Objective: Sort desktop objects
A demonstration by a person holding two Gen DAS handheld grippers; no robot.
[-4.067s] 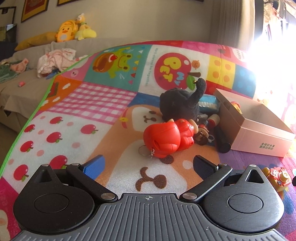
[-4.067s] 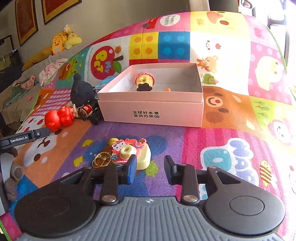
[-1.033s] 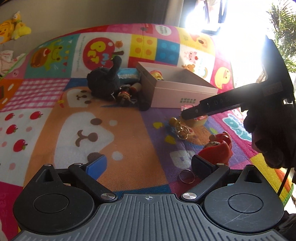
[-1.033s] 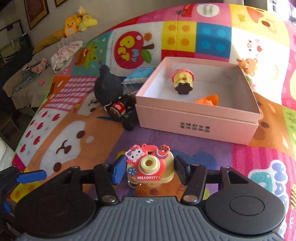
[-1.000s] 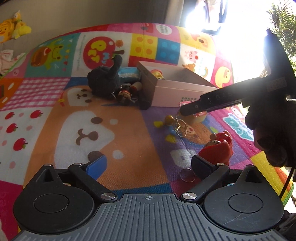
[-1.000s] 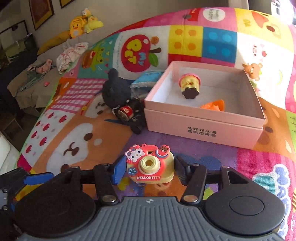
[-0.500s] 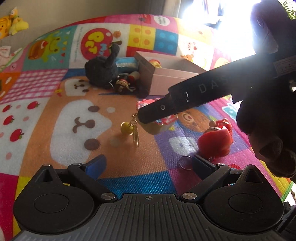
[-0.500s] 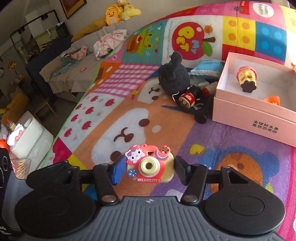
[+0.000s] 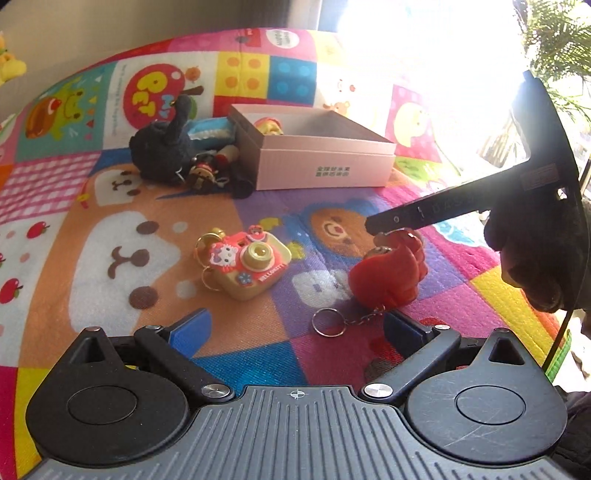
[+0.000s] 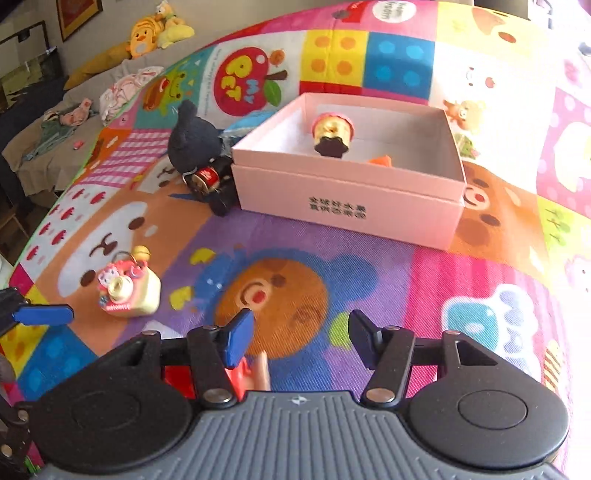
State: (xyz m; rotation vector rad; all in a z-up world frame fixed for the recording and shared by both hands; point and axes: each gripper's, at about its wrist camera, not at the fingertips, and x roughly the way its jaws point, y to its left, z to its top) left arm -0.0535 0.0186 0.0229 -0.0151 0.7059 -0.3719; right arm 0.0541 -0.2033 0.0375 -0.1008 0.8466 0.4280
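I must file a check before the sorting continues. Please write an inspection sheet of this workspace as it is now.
Surface: colourful play mat, flat.
Job's things: pink box open, a small yellow figure and an orange piece inside; camera toy and red toy with key ring lie on the mat.
Clutter: black plush and small toys beside the box.
Grippers: left gripper open, empty; right gripper open, empty, above the red toy.
Cables: thin dark cable by the right hand.
Surroundings: sofa with plush toys, clothes.
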